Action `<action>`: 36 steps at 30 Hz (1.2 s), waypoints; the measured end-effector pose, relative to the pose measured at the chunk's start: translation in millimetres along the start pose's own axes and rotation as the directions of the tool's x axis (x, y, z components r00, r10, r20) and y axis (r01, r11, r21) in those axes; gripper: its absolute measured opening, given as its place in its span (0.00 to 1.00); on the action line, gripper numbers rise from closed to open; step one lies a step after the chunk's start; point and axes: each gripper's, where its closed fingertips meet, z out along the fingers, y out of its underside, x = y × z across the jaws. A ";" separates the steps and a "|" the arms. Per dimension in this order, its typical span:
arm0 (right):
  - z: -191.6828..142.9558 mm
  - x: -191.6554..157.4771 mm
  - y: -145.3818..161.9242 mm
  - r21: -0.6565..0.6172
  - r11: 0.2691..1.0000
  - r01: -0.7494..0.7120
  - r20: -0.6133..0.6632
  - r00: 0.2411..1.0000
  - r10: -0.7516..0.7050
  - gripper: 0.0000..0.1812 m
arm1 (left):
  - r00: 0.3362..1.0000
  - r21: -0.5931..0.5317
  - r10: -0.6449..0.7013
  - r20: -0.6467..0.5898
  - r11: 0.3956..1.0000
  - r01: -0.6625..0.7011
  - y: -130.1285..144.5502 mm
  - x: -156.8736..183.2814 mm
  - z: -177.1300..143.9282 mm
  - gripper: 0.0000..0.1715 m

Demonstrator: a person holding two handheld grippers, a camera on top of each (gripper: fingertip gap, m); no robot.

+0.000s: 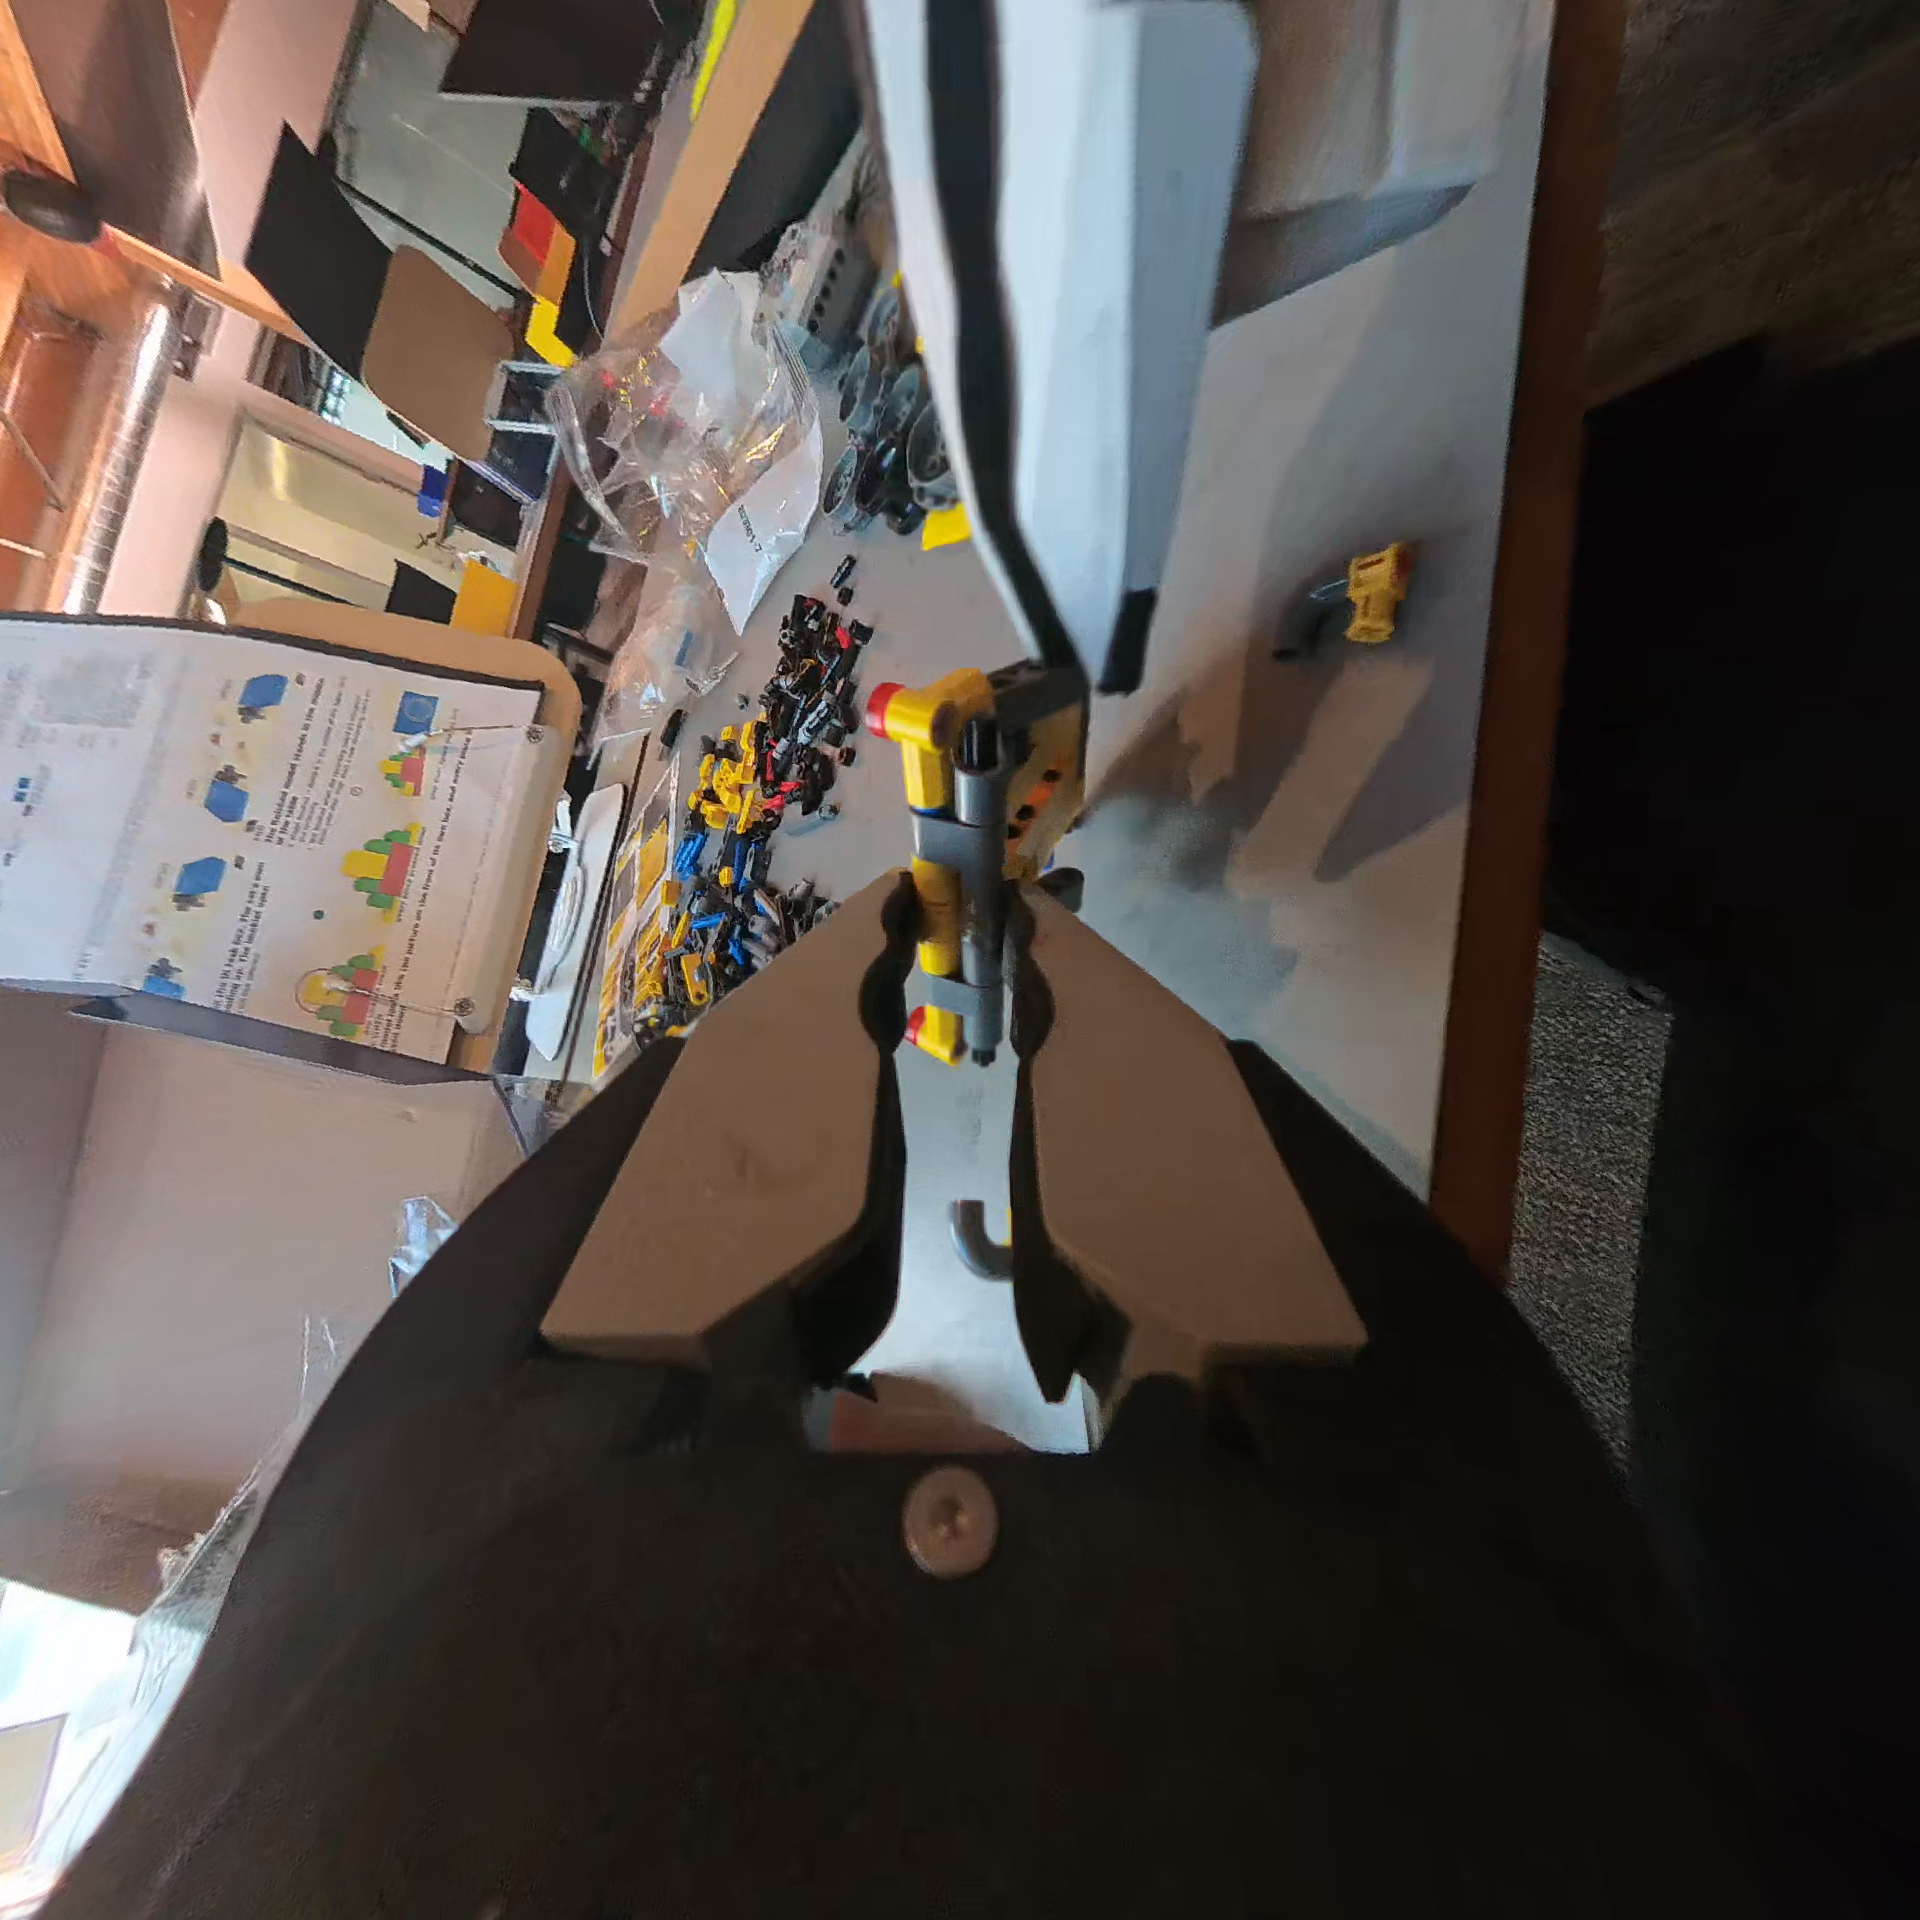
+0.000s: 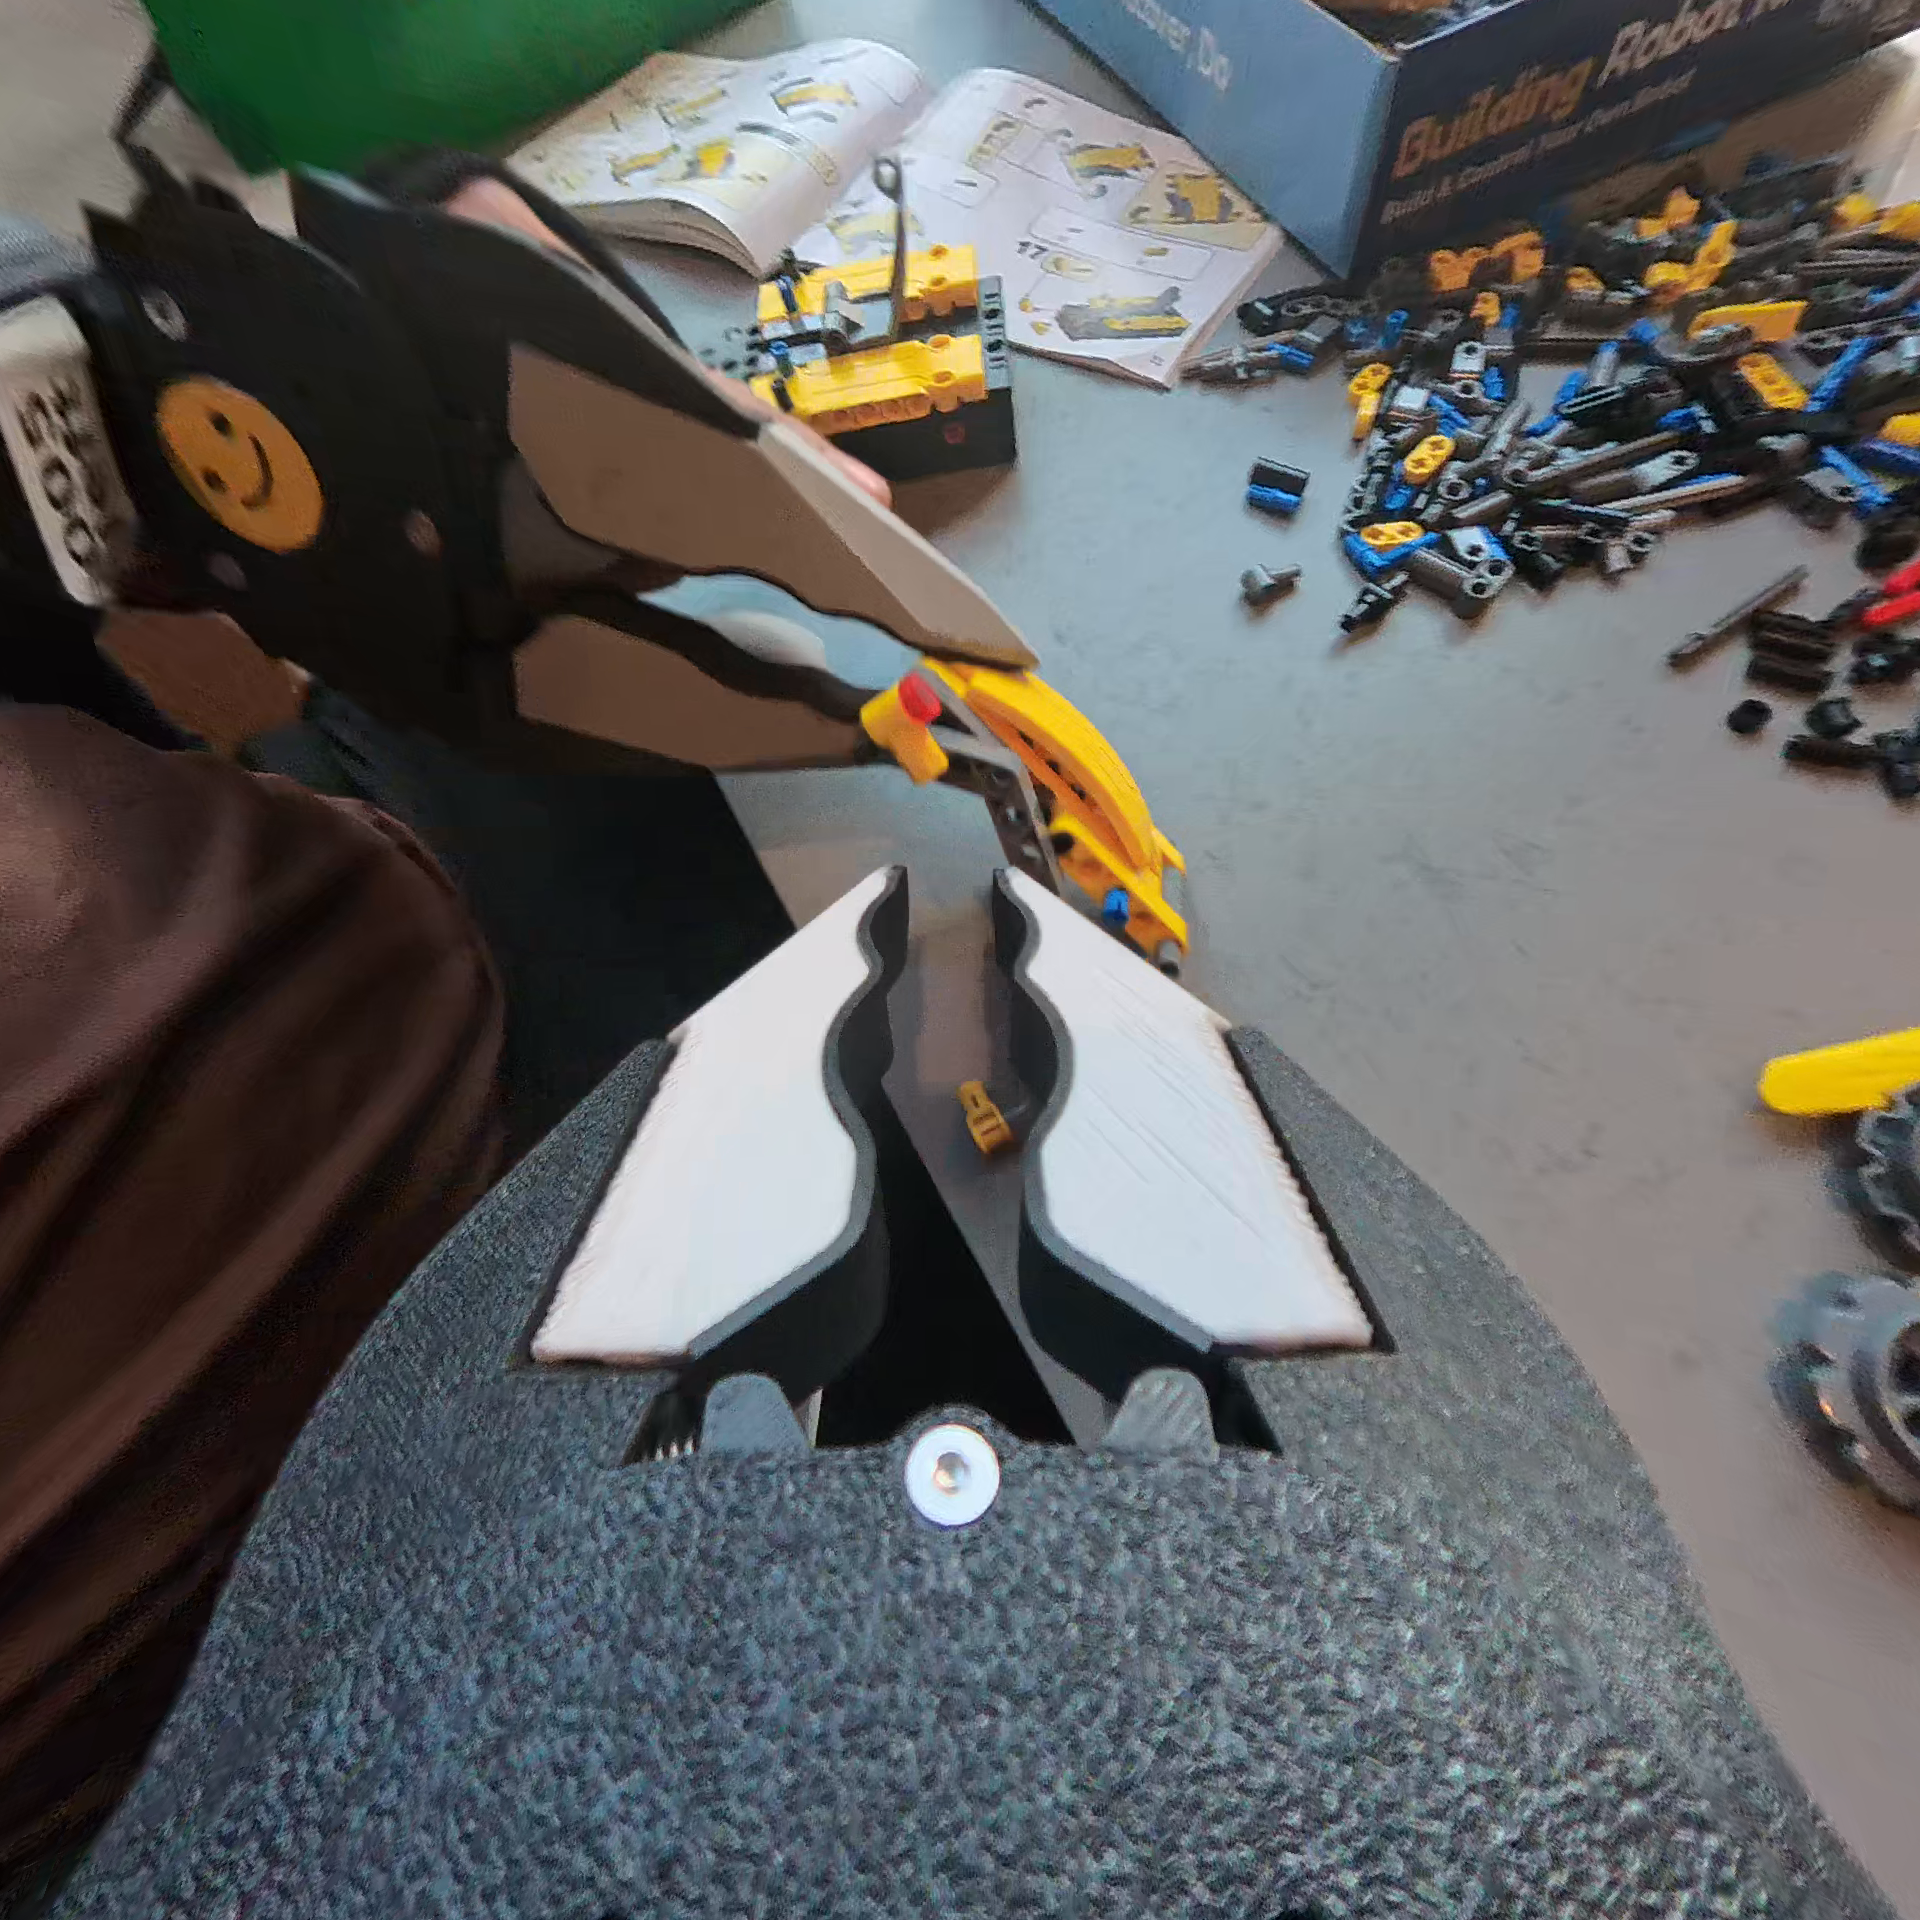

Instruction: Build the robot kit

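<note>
- Grey tabletop (image 2: pixel 1455 935) fills both views, and we see its brown edge in the left wrist view, with dark floor beyond it.
- At the far side we see a blue cardboard box (image 2: pixel 1538 135) and, beside it, an open instruction booklet (image 2: pixel 1039 218) lying flat.
- Right of the booklet we see a wide scatter of loose building parts (image 2: pixel 1621 447), black, blue, yellow and grey, with toothed grey wheels (image 2: pixel 1870 1195) nearer the right edge.
- We find the left gripper (image 2: pixel 951 696) reaching in from the left, tilted down towards the table. Its two fingers are clamped on one end of a yellow and grey assembly (image 1: pixel 956 831).
- We find the right gripper (image 2: pixel 951 883) pointing at the other end of that assembly. Its fingers stand a narrow way apart with nothing between them. One tip sits just beside the grey beam, and we cannot tell whether it touches.
- On the booklet's near edge stands a partly built yellow and black model (image 2: pixel 894 343), well apart from both grippers.
- The held assembly has a curved yellow shell, a grey holed beam and red caps. Its lower end is at or just above the table.
- Through the right gripper's gap we see a small yellow and grey piece (image 2: pixel 987 1117) lying alone on the table.
</note>
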 end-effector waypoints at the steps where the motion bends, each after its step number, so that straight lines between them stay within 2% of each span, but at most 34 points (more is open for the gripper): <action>1: -2.8 1.9 3.2 -0.002 1.000 0.012 -0.026 1.000 -0.012 0.10 | 1.000 -0.008 -0.002 0.000 1.000 0.002 1.4 -2.6 -0.4 0.07; 12: -22.6 1.3 20.0 0.011 1.000 0.013 -0.090 0.996 -0.012 0.12 | 1.000 0.000 0.022 0.021 1.000 -0.022 -0.8 0.7 0.3 0.07; 16: -23.5 -3.0 15.1 0.050 0.999 -0.005 -0.081 0.997 0.010 0.10 | 0.999 -0.001 0.028 0.032 1.000 -0.028 -0.1 0.4 -0.4 0.07; 20: -18.1 -15.4 -1.4 0.133 0.988 -0.076 -0.061 0.995 0.084 0.04 | 0.998 -0.002 0.026 0.059 1.000 -0.026 0.8 1.0 -0.5 0.07; 24: -7.9 -25.9 -7.2 0.179 0.962 -0.205 -0.007 0.978 0.210 0.05 | 0.996 -0.004 0.014 0.090 1.000 -0.014 -0.3 3.6 -0.8 0.07; 29: -1.7 -18.0 -3.4 0.176 0.959 -0.220 -0.081 0.968 0.237 0.05 | 0.994 -0.003 0.014 0.112 1.000 -0.014 -2.7 7.6 -1.3 0.07; 36: 1.3 -17.6 -7.0 0.218 0.929 -0.299 -0.063 0.946 0.319 0.05 | 0.992 -0.008 0.011 0.129 1.000 -0.010 -4.8 8.6 -1.3 0.07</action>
